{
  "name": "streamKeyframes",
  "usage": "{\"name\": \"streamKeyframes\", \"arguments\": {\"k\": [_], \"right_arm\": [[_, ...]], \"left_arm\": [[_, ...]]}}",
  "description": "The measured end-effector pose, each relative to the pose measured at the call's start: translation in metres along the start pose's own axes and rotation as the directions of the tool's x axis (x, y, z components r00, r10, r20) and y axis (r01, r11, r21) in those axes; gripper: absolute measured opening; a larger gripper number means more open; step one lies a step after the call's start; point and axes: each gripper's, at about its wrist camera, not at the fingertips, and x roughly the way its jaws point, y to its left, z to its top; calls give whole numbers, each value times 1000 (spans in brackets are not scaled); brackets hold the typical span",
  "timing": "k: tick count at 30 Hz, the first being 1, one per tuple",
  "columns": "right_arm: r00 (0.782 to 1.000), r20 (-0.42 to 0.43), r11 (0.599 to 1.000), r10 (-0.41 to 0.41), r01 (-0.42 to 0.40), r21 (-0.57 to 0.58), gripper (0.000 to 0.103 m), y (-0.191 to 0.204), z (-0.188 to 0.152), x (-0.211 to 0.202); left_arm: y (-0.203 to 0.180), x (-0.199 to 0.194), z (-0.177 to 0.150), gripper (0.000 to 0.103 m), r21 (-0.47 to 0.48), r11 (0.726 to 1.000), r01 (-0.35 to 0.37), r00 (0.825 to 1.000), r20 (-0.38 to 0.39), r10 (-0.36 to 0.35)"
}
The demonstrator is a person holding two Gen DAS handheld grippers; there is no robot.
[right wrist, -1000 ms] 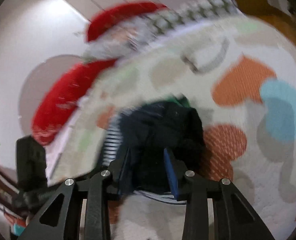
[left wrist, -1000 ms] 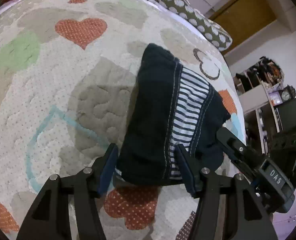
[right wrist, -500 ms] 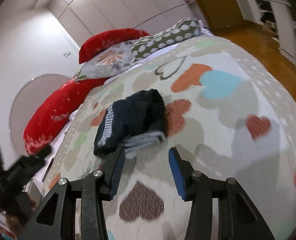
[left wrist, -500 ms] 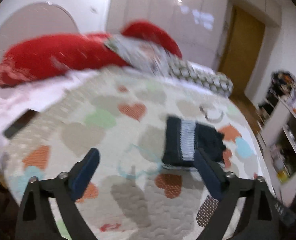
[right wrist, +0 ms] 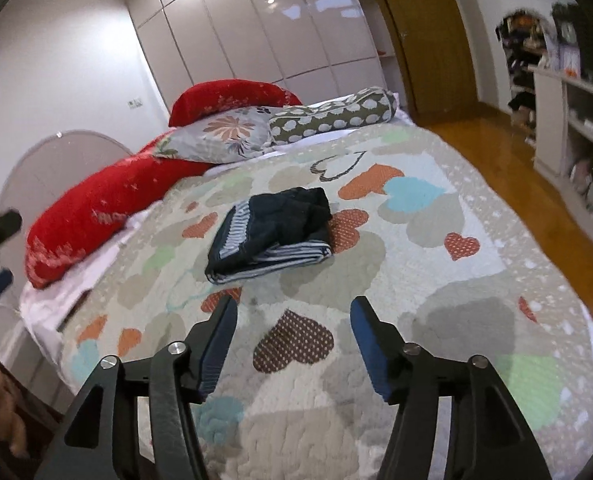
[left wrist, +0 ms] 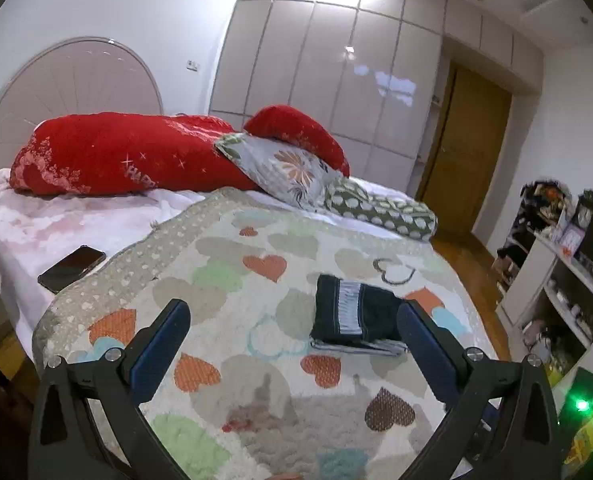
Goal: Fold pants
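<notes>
The pants (right wrist: 270,232) lay ahead of my right gripper (right wrist: 292,344), folded into a compact bundle on the quilt (right wrist: 436,280). Both it and my left gripper (left wrist: 292,344) were spread wide, gripping nothing. I judged the folding finished.

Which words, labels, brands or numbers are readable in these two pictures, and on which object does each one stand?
"HAPP": pale letters on the red pillow, cut off by a fold; the rest cannot be read.
Right wrist view: the same print on the red pillow is too blurred to read.
Shelf items at the right: any labels are too small to read.
Folded pants: stripes only, no text visible.
</notes>
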Motion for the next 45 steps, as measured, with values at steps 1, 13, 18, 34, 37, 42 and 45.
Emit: {"name": "streamKeyframes", "arguments": {"k": [1, 13, 18, 34, 37, 42, 45], "right_arm": [[1000, -6, 1000, -16, 16, -8, 65, 3, -4, 0], [988, -116, 995, -99, 100, -2, 65, 2, -30, 10], [984, -132, 992, -119, 124, 31, 65, -9, -33, 12], [977, -165, 989, -137, 144, 35, 67, -13, -40, 20], [976, -172, 989, -136, 144, 31, 67, -11, -42, 22], [974, -179, 989, -137, 143, 22, 67, -9, -45, 22], [974, -181, 989, -138, 144, 20, 68, -9, -46, 23]], "left_arm": [[-2, 0, -2, 103, 0, 1000, -4, 1000, -8, 4], [-18, 26, -41, 103, 10, 1000, 18, 972, -234, -15], [-24, 38, -53, 103, 45, 999, 4, 955, -296, 10], [-27, 53, -71, 103, 97, 995, 6, 924, -381, 32], [-27, 54, -72, 103, 101, 995, 8, 922, -386, 32], [-31, 56, -77, 103, 123, 992, 23, 916, -400, 28], [-32, 56, -77, 103, 126, 992, 27, 915, -403, 27]]}}
